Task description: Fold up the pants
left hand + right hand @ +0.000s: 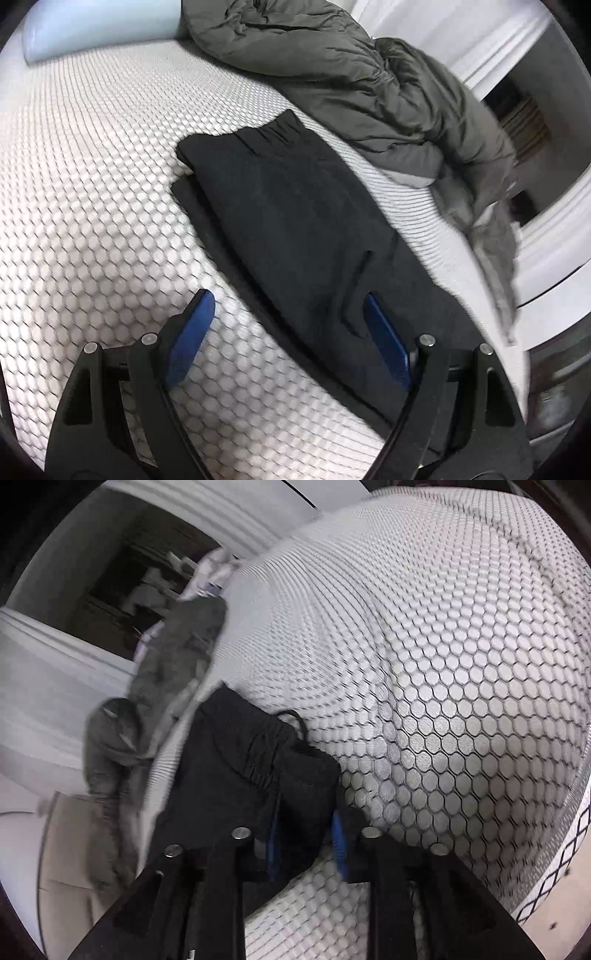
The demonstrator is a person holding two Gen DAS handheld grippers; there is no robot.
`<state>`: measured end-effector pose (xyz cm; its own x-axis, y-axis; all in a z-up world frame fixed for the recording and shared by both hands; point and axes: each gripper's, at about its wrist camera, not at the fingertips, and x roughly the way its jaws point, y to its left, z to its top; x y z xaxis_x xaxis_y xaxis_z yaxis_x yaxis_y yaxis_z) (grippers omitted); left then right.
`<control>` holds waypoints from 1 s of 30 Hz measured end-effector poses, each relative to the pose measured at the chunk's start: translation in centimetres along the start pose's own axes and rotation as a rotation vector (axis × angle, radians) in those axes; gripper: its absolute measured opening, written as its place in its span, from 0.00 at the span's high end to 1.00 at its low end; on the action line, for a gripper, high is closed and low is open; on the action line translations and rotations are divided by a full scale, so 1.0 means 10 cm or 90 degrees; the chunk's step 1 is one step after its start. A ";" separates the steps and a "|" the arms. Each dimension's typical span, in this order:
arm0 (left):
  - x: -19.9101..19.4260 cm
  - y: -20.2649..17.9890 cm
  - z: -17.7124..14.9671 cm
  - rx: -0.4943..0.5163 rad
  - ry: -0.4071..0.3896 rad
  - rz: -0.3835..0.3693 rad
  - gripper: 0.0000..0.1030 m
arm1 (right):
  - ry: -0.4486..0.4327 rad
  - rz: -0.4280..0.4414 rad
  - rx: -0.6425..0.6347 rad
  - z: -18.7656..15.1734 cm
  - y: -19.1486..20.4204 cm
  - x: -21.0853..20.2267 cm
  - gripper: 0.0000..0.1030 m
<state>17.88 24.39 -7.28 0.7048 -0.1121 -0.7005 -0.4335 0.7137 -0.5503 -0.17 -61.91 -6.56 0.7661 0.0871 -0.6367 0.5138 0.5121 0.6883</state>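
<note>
One duvet (pixel 369 92) (crumpled) beside pants (pixel 295 221).

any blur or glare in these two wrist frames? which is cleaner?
Left wrist: pants and mattress cover sharp, smear only at the right edge, strong fisheye bend, no glare. Right wrist: softer, left side and pants motion-blurred, honeycomb at right crisp, mild bright patch mid-mattress. Left is cleaner.

White mattress (pixel 92 155) with a honeycomb-patterned cover, crumpled grey-green duvet (pixel 332 62) heaped along its far edge and hanging over the side, pale blue pillow (pixel 92 26) at one corner, white moulded wall panelling (pixel 517 37) behind
</note>
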 end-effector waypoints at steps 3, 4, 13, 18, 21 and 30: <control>0.05 -0.03 0.02 0.000 0.010 -0.021 0.22 | -0.002 0.044 0.004 0.00 0.03 -0.04 0.52; 0.11 -0.05 0.03 0.004 0.014 -0.008 0.24 | 0.005 0.051 0.006 -0.01 -0.01 -0.07 0.50; 0.05 -0.12 0.16 0.009 -0.087 0.066 0.97 | -0.027 0.028 0.003 0.03 0.23 0.35 0.73; -0.45 0.22 0.13 -0.001 -0.156 0.137 0.97 | -0.009 0.074 -0.028 -0.03 0.59 0.59 0.73; -0.57 0.58 0.16 -0.036 -0.144 0.178 0.97 | 0.033 0.091 -0.054 -0.13 0.86 0.87 0.73; -0.49 0.67 0.20 -0.007 -0.121 0.207 0.96 | 0.044 0.188 -0.105 -0.48 1.09 0.65 0.77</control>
<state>12.63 31.15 -6.58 0.6201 0.2506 -0.7434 -0.6577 0.6826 -0.3185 8.61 -51.64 -4.84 0.8411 0.3074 -0.4450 0.2004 0.5871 0.7843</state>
